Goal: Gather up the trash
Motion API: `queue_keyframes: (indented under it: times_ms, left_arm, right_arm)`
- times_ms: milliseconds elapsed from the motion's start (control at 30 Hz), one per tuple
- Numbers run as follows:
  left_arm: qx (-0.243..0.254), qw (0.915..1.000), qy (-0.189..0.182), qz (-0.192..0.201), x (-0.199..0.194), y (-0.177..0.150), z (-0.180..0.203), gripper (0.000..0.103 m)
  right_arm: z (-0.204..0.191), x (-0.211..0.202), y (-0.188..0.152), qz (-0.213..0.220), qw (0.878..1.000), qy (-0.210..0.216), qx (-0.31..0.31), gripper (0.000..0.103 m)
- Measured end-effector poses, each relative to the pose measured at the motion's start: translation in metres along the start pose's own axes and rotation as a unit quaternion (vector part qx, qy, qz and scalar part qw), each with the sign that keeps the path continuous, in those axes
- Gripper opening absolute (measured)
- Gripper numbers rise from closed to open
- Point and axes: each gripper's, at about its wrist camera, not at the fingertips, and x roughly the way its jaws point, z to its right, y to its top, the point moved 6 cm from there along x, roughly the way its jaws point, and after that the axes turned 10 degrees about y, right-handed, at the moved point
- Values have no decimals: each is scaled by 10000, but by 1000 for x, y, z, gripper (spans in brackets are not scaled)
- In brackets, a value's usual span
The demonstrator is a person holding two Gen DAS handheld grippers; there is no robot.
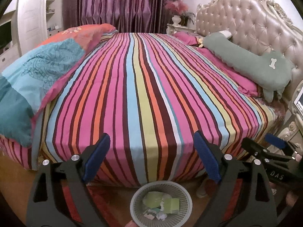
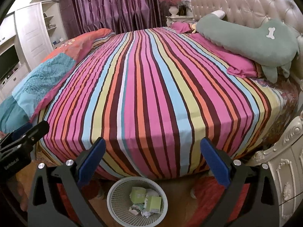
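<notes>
A grey mesh wastebasket [image 1: 186, 211] [image 2: 113, 206] stands on the floor at the foot of the striped bed. It holds green cartons [image 1: 172, 204] [image 2: 139, 194] and crumpled white paper [image 1: 161, 216] [image 2: 145, 212]. My left gripper [image 1: 152, 157] is open and empty, held above the basket. My right gripper [image 2: 151, 162] is open and empty, also above the basket. Each gripper shows at the edge of the other's view: the right one [image 1: 265, 147] and the left one [image 2: 28, 132].
The bed has a striped sheet [image 1: 144, 87] [image 2: 151, 79], a blue and orange quilt [image 1: 37, 71] [image 2: 37, 75] on the left, and a green pillow [image 1: 246, 60] [image 2: 246, 37] by the tufted headboard. A carved nightstand [image 2: 284, 160] stands on the right. A red rug [image 2: 208, 198] lies under the basket.
</notes>
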Motion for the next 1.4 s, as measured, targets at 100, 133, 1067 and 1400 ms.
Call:
queue_keyframes:
  times_ms: [100, 133, 1067, 1400]
  left_arm:
    - [-7, 10000, -45, 16, -2, 2, 2, 87]
    - [-16, 10000, -54, 19, -2, 3, 3, 87]
    - [146, 9998, 107, 96, -21, 10, 6, 87]
    - [193, 9996, 157, 118, -20, 8, 5, 87]
  right_arm:
    - [1, 0, 3, 18, 10000, 0, 6, 96]
    - [1, -1, 4, 30, 10000, -14, 6, 96]
    - [-9, -16, 12, 211, 9996, 92, -158, 96]
    - [-10, -19, 13, 250, 9995, 69, -169, 96]
